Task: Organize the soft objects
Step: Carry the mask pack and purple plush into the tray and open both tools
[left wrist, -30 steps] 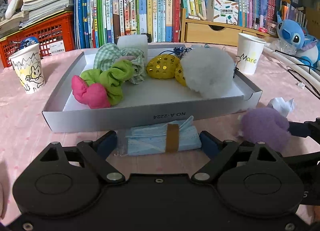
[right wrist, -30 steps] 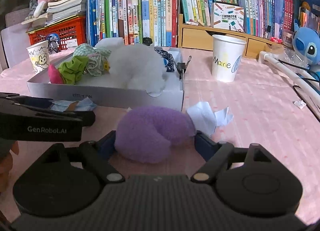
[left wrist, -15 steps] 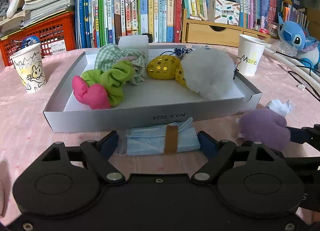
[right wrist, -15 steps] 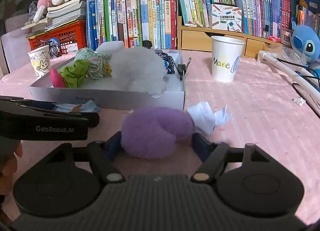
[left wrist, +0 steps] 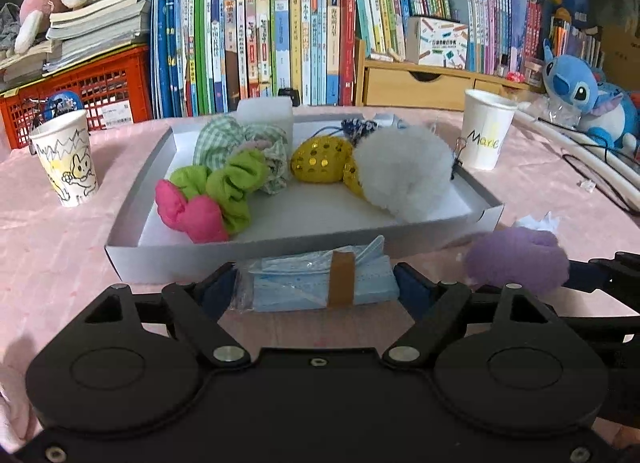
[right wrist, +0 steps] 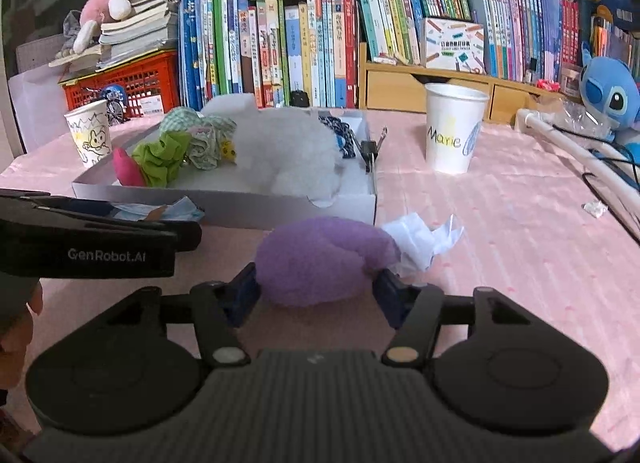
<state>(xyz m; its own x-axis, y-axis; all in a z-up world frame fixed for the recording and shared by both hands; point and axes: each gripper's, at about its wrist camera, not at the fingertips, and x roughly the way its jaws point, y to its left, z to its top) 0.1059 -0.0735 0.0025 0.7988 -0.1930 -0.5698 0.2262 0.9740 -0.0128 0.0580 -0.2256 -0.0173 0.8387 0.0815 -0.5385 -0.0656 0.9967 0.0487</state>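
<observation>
We found the left gripper (left wrist: 316,289) clamped on the blue mask pack (left wrist: 320,287), just before the white tray (left wrist: 280,249). The right gripper (right wrist: 316,289) squeezed the purple scrunchie (right wrist: 320,263) above the pink tablecloth (right wrist: 520,247). We read "GenRobot.AI" and "Marie" on the paper cup (right wrist: 452,135).

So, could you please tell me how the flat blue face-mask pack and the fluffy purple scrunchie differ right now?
The flat blue face-mask pack is a thin plastic-wrapped rectangle with a brown band; the fluffy purple scrunchie is a rounded, fuzzy lump. The pack sits between the left gripper's fingers, against the white cardboard tray's front wall; the scrunchie sits between the right gripper's fingers, beside crumpled white paper. Both lie outside the tray on the pink tablecloth.
</observation>
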